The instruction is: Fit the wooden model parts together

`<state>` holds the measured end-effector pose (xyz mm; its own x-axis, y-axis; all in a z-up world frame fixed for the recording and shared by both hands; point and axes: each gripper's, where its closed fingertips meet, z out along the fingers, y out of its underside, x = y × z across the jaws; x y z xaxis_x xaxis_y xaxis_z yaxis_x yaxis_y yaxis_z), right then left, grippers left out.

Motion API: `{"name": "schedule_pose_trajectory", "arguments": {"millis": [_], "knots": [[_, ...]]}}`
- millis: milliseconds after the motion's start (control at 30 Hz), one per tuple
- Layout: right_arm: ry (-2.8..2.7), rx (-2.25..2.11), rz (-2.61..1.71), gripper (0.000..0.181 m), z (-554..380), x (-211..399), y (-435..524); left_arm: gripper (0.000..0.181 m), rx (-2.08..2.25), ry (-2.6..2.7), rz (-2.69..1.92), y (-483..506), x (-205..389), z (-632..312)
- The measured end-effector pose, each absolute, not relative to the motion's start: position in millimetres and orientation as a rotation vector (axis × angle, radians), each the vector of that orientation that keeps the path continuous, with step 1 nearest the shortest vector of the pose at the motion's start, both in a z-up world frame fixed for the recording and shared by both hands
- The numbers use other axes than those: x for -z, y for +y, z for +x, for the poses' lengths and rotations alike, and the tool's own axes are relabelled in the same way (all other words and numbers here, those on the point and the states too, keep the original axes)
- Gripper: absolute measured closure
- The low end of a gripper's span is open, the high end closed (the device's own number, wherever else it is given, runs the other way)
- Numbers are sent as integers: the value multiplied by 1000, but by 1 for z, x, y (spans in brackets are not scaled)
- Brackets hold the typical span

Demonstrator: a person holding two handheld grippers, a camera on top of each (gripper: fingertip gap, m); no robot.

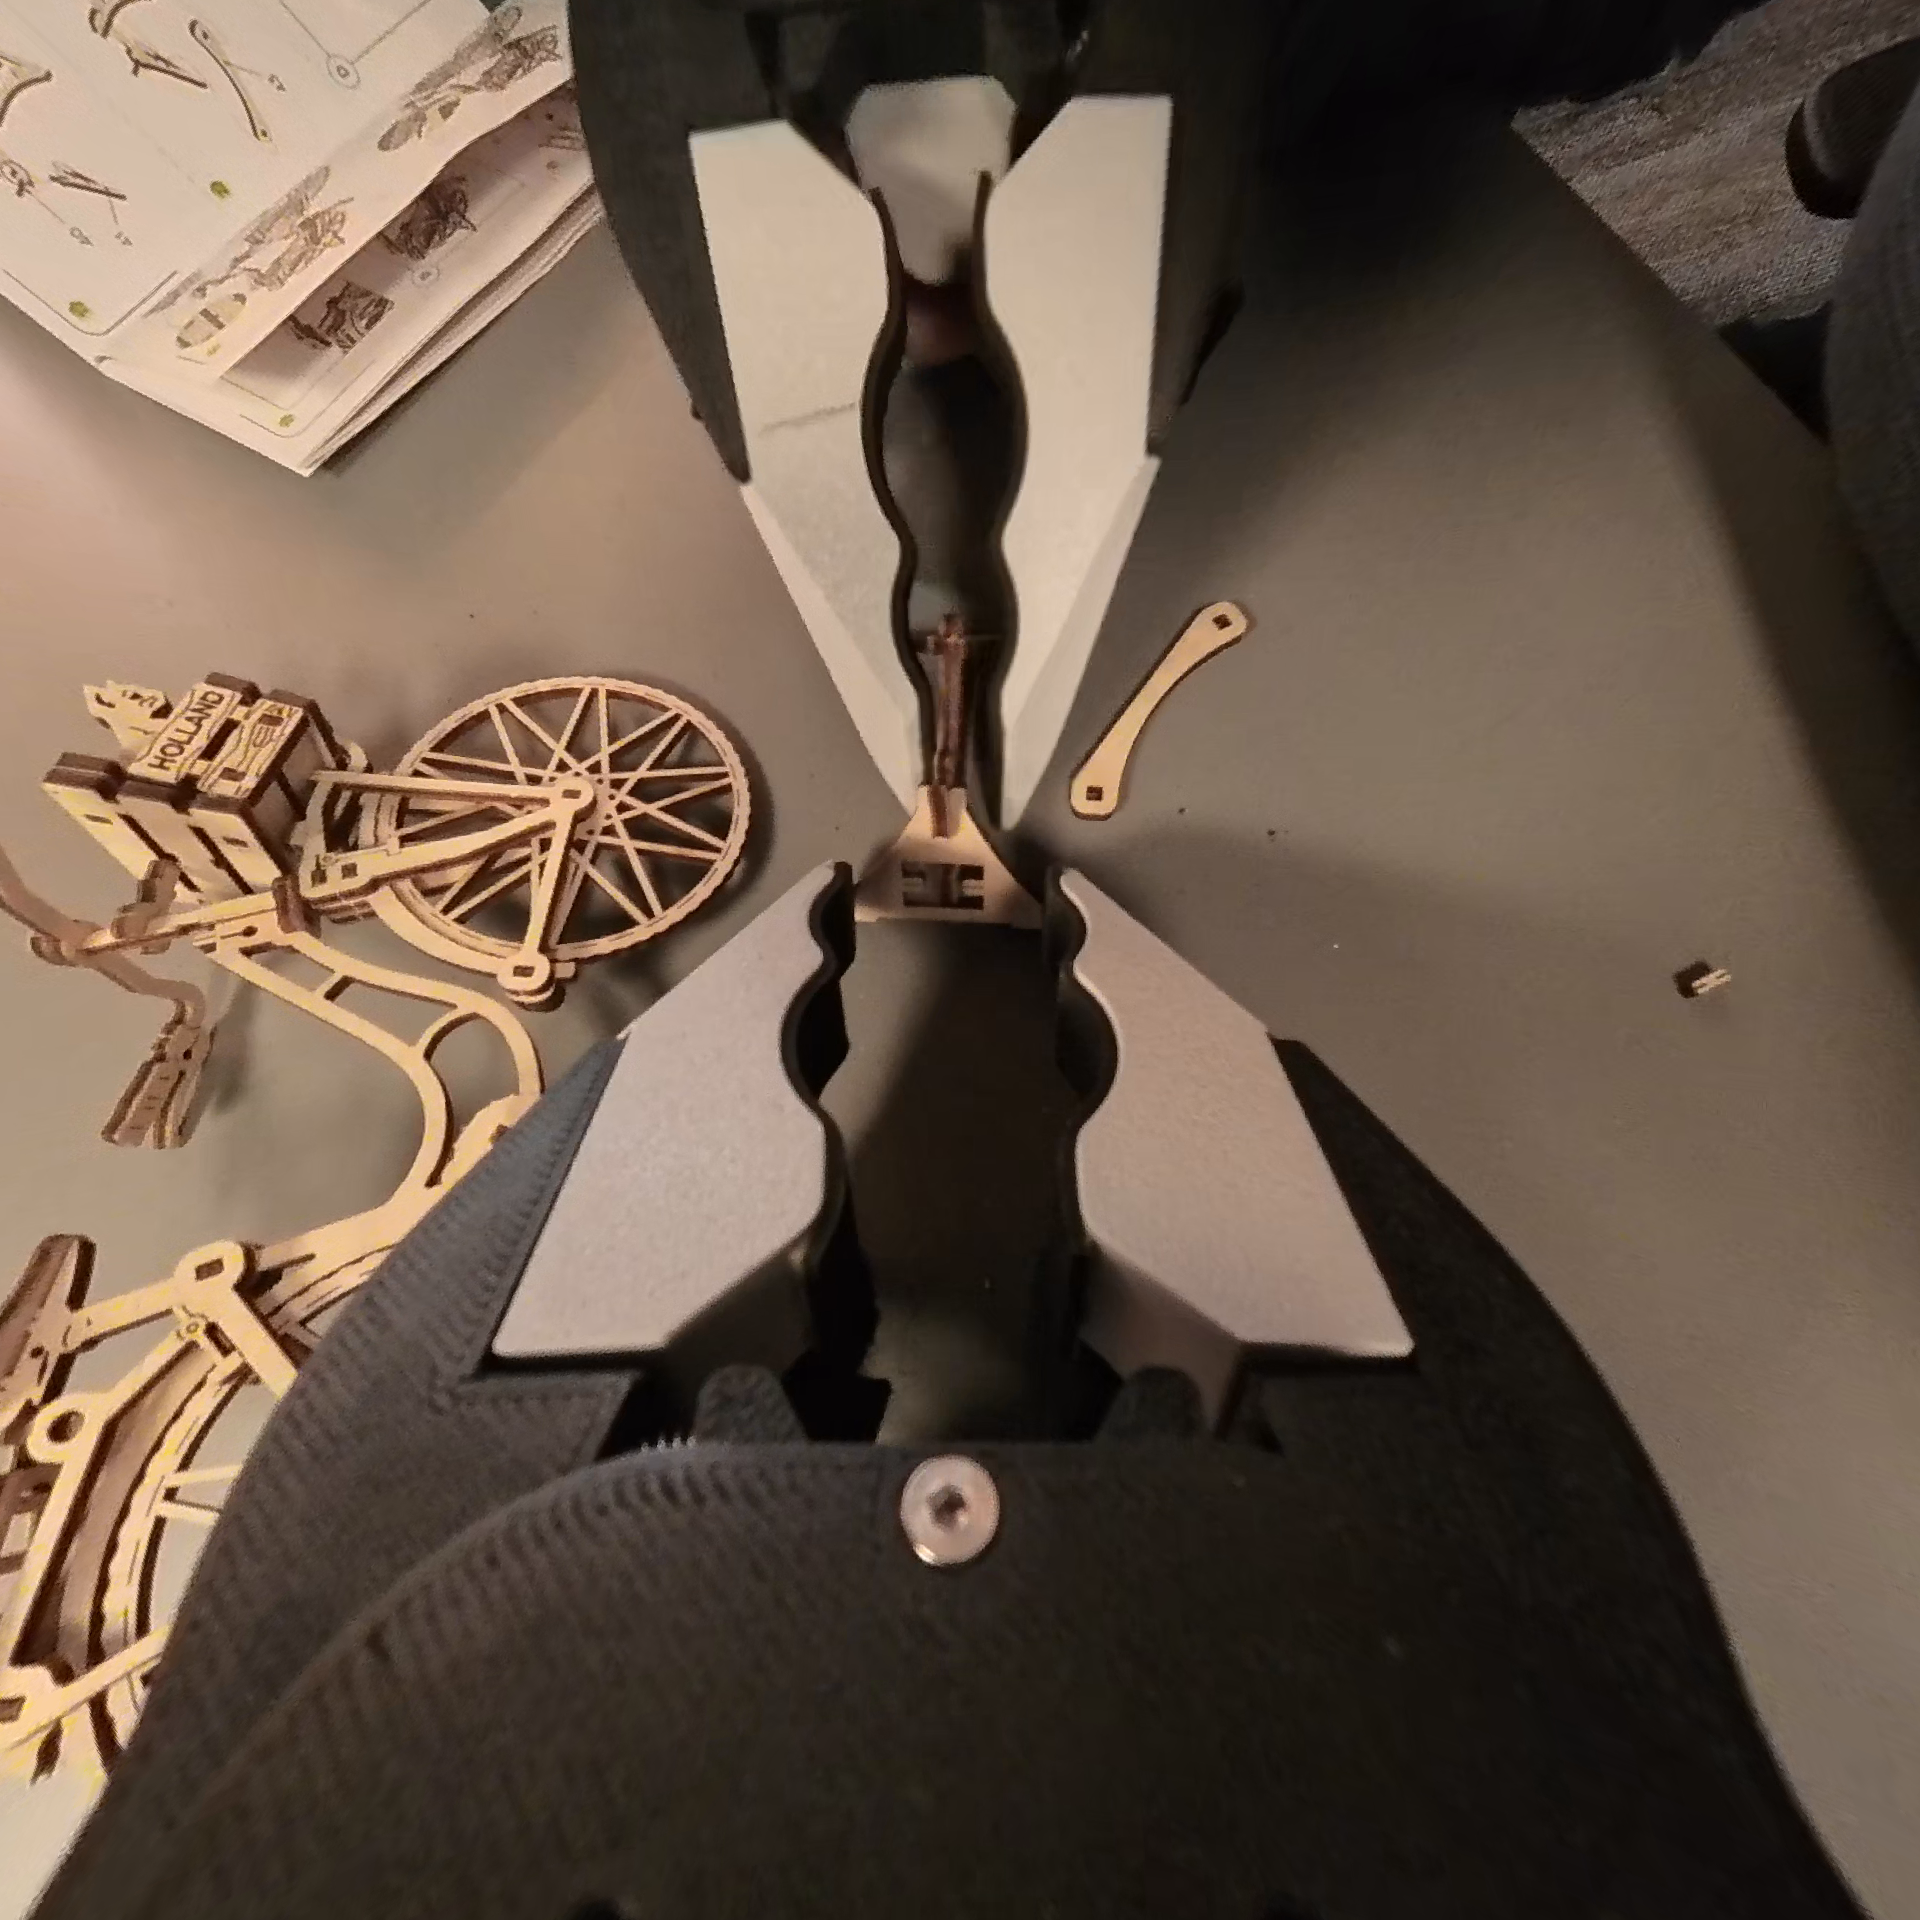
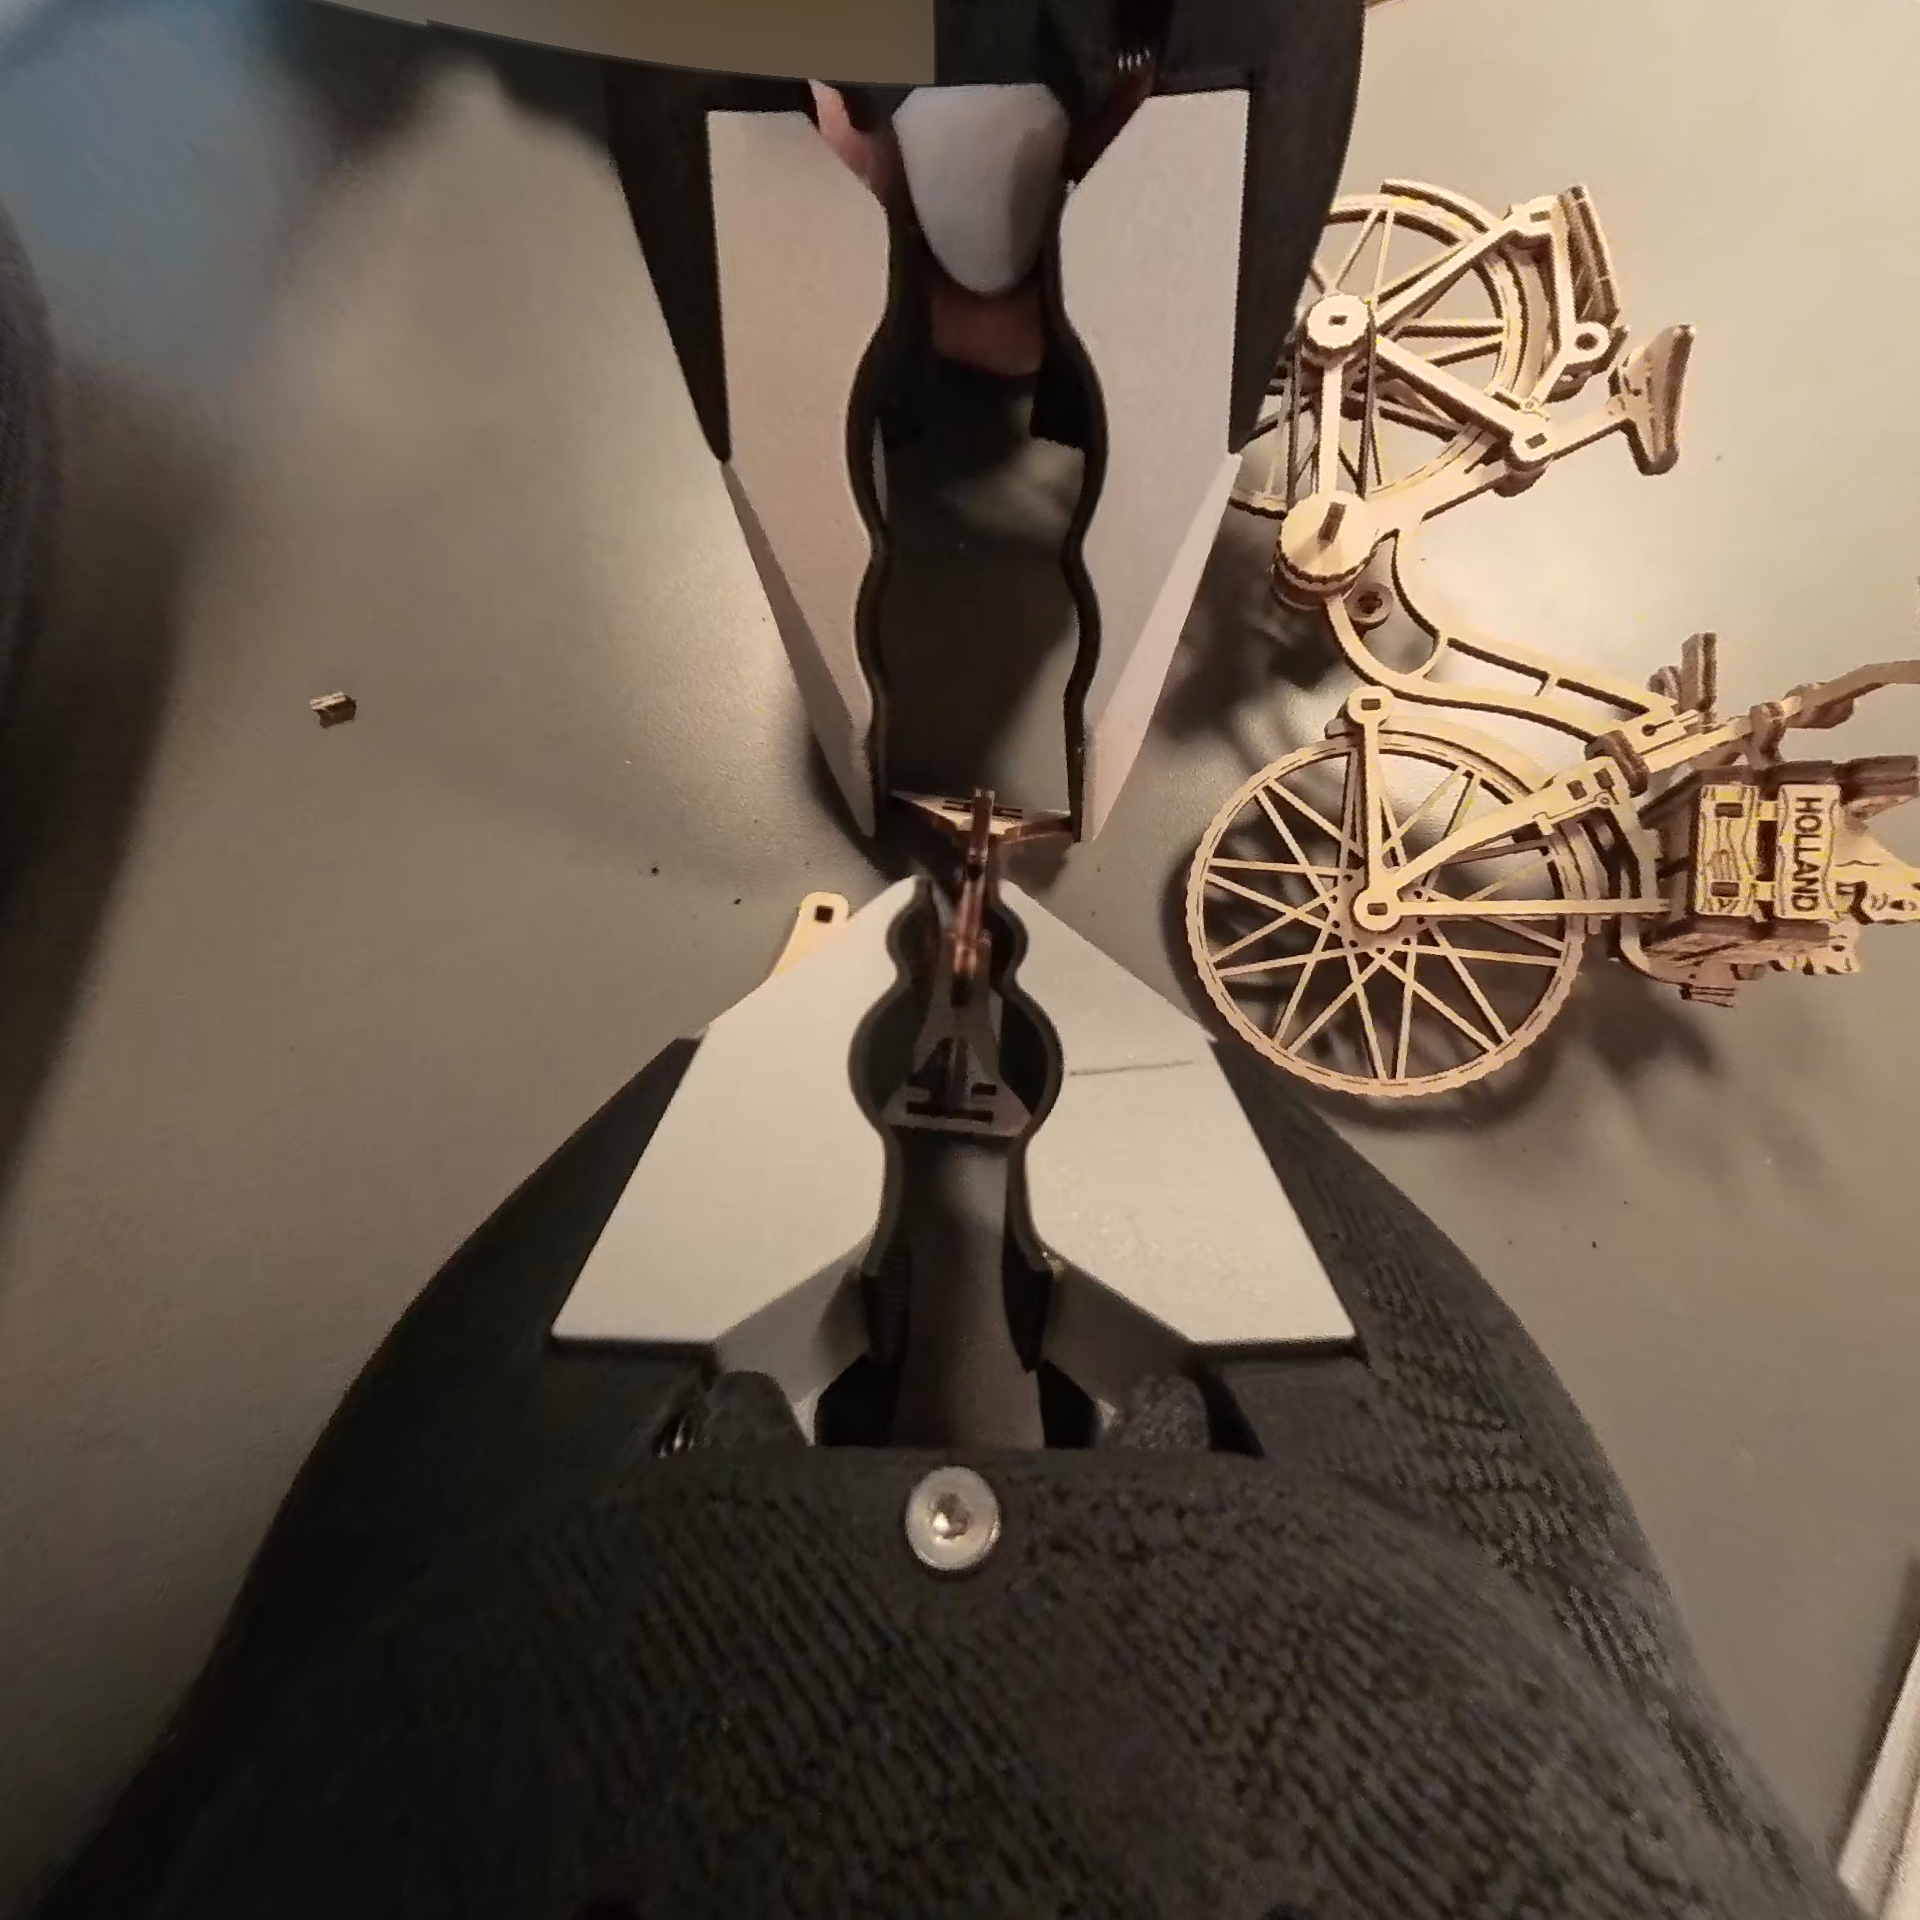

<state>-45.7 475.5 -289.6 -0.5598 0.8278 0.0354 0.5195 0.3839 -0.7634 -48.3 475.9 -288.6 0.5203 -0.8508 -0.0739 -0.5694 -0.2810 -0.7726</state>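
Observation:
My left gripper (image 1: 945,885) is shut on a small trapezoid wooden plate (image 1: 914,854), gripped by its two side edges. My right gripper (image 1: 951,805) comes in from the opposite side, tip to tip with the left. It is shut on a thin dark wooden strut (image 1: 948,707) that meets the plate's slot. In the right wrist view my right gripper (image 2: 966,896) pinches the strut (image 2: 241,935). A second slotted plate (image 2: 951,1103) sits farther back between its fingers. The left gripper (image 2: 982,812) holds the first plate (image 2: 1023,828) facing it.
A part-built wooden bicycle model (image 1: 540,831) (image 2: 1455,831) lies flat on the grey table (image 1: 1455,831). A loose curved wooden strip (image 1: 1158,717) and a tiny wooden bit (image 1: 1701,980) (image 2: 332,709) lie nearby. An open instruction booklet (image 1: 260,208) lies at the far left. Dark fabric (image 1: 1766,208) shows past the table edge. My left and right fingertips are right by each other.

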Motion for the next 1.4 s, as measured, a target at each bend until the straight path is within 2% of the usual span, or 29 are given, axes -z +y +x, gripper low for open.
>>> {"name": "schedule_pose_trajectory", "arguments": {"millis": [1400], "knots": [[-2283, -1065, -1083, 175, -42, 288, 472, 147, 513, 1142, -2003, 476, 288, -48]]}}
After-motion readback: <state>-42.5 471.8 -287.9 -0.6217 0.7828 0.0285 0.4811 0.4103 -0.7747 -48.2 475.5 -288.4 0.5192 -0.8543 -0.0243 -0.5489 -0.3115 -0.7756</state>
